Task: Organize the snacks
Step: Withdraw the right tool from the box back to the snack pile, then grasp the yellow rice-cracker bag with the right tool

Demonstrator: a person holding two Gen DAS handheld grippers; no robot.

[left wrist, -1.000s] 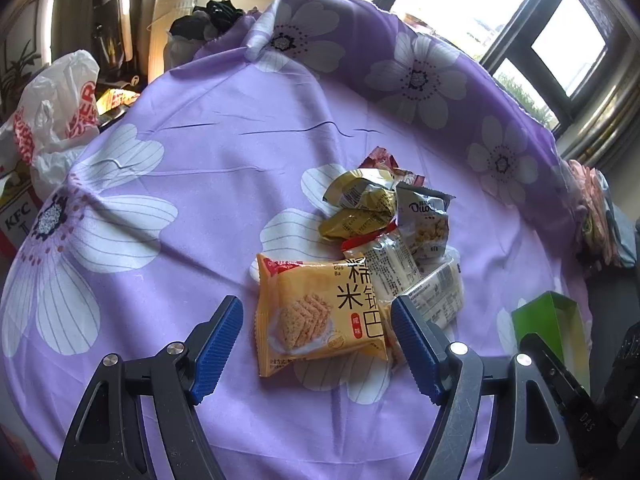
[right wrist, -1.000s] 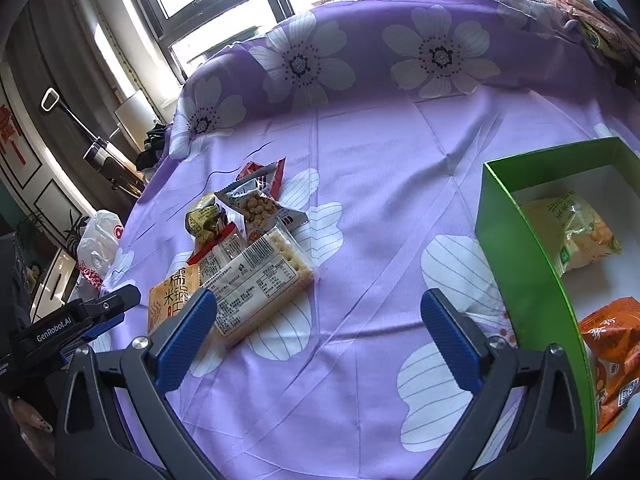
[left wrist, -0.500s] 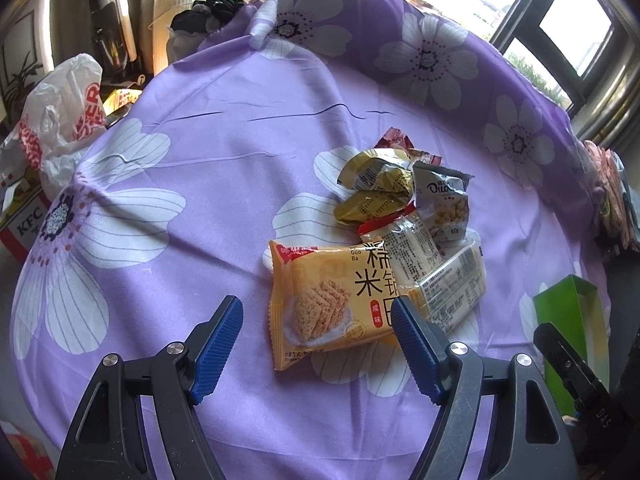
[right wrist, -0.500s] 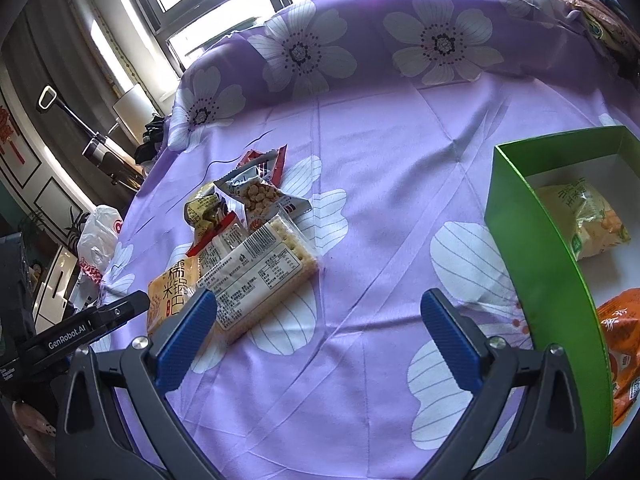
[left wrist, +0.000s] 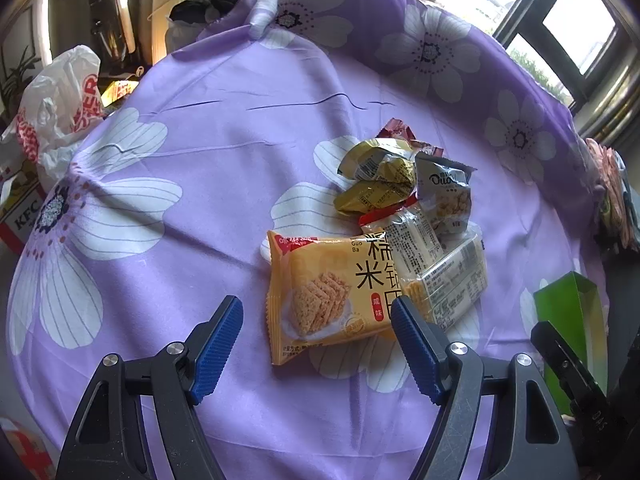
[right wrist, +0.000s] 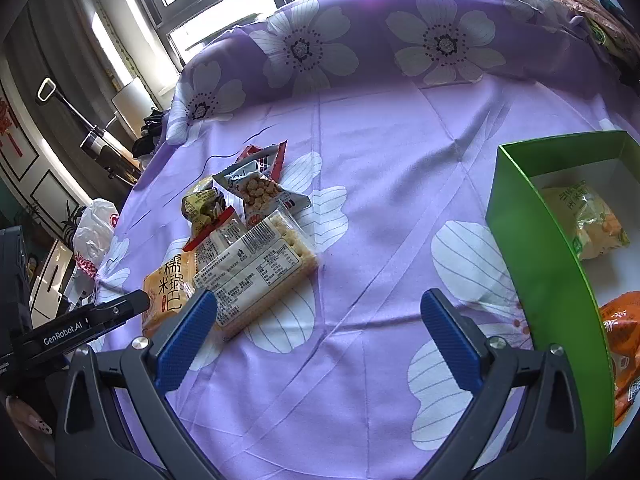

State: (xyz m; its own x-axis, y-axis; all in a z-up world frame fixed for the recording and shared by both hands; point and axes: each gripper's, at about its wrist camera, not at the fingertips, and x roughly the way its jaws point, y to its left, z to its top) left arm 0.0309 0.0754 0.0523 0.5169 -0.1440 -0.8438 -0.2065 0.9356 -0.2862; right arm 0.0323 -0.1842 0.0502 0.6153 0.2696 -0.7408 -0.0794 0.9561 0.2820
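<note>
Hovering above the purple floral tablecloth, the left gripper has its blue ribbed jaws spread wide and grips nothing. Directly ahead of its fingertips, slightly toward the right finger, lies the orange rectangular rice-cracker packet, flat and face up. The packet's long axis runs across the gripper's line of sight, its printed characters toward the right finger; its near right corner sits just beside that fingertip, though contact cannot be confirmed.

Overlapping the packet's far right edge is a clear plastic-wrapped cracker bar, its long axis angled away to the right. Beyond these, further from the gripper, a heap holds a second clear-wrapped biscuit pack, two crumpled gold foil pouches and a grey bag of puffed snacks.

The right gripper is likewise released, jaws wide, empty. From it, the snack heap lies ahead and to the left; the clear cracker bar sits nearest, just beyond the left fingertip. A green open-topped cardboard box stands to the right of the right finger, holding a pale yellow snack bag at its far end and an orange snack bag nearer.
</note>
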